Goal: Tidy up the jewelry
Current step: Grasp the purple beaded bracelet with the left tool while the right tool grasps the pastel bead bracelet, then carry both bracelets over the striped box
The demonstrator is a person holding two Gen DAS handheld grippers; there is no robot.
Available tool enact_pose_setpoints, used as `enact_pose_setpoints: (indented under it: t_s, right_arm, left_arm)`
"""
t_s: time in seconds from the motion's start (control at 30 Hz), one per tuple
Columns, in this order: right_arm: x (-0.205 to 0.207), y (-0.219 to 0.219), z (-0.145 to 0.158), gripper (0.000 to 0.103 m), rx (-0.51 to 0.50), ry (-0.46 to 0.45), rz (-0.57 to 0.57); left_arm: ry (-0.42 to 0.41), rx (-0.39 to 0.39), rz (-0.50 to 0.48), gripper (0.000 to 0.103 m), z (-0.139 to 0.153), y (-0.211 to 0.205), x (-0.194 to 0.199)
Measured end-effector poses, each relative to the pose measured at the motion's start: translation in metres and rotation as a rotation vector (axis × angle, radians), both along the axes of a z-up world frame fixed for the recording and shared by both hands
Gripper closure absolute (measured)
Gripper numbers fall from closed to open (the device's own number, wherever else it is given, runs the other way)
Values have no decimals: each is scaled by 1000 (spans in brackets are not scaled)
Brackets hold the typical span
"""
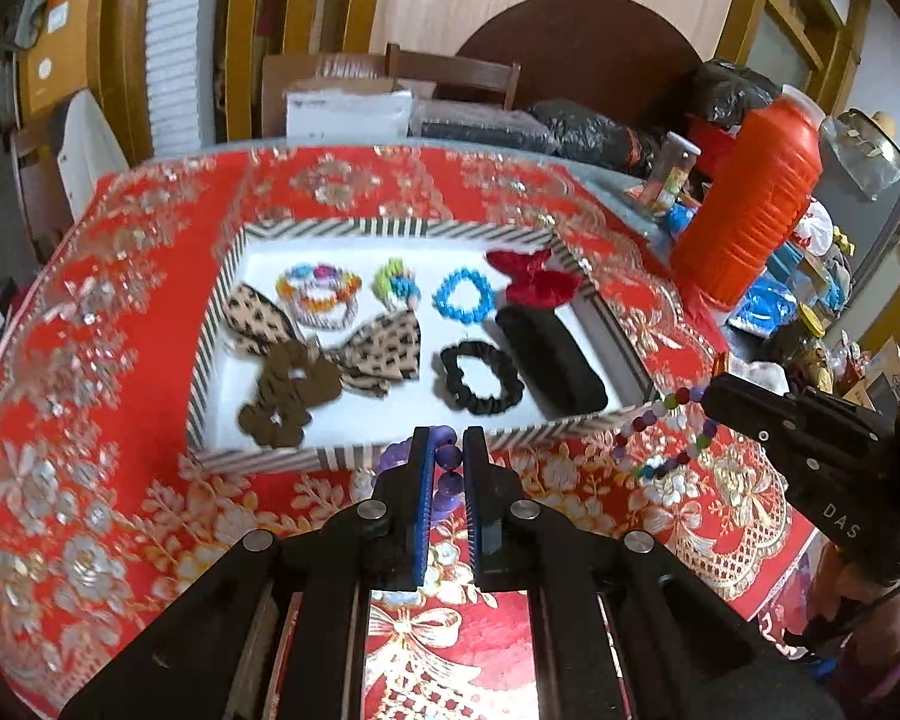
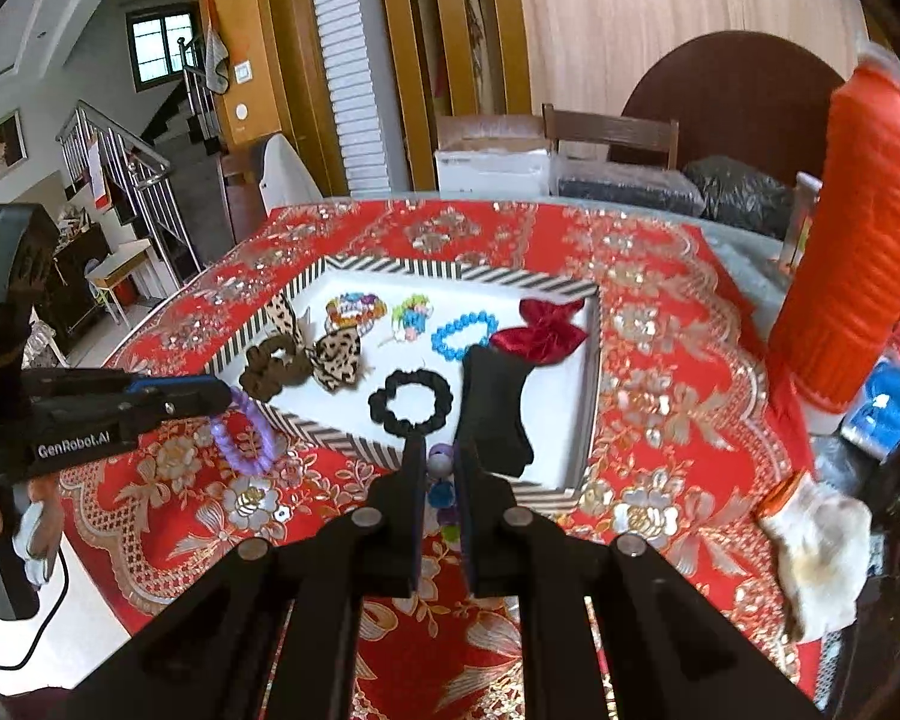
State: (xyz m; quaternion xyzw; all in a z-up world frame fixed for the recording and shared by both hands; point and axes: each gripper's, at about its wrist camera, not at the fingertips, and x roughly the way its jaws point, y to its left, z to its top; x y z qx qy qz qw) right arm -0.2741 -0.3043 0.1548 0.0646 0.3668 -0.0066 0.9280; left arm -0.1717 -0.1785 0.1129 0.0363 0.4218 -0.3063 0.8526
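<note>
A striped-rim white tray (image 1: 384,227) (image 2: 591,354) on the red tablecloth holds scrunchies, bows and bead bracelets. My left gripper (image 1: 448,441) is shut on a purple bead bracelet (image 1: 448,468) just in front of the tray's near rim; it shows from the side in the right wrist view (image 2: 225,399) with the purple bracelet (image 2: 243,435) hanging. My right gripper (image 2: 438,450) is shut on a multicoloured bead bracelet (image 2: 441,495) near the tray's front edge; in the left wrist view (image 1: 711,396) the multicoloured bracelet (image 1: 660,438) dangles from it.
In the tray: a blue bead bracelet (image 1: 463,295), a black scrunchie (image 1: 480,378), a black band (image 1: 552,360), a red bow (image 1: 534,279), a leopard bow (image 1: 384,348), a brown scrunchie (image 1: 288,390). A tall orange bottle (image 1: 750,198) and clutter stand at the right.
</note>
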Motion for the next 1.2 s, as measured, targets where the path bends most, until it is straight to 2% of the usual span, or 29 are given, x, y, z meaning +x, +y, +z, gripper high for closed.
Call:
enact_pose_setpoints:
  t_s: [0.6,0.9,1.2]
  right_arm:
    - [-5,-4,25,94,-11,-43,-13]
    - [-4,-7,24,94,-12,-36,-41]
    - [-6,-7,32,94,-4,-68,-41]
  left_arm:
    - [-72,-1,-11,91,27,-12,6]
    - [-72,10,-37,91,27,-23,11]
    - [-91,37,-55,91,33,-36,4]
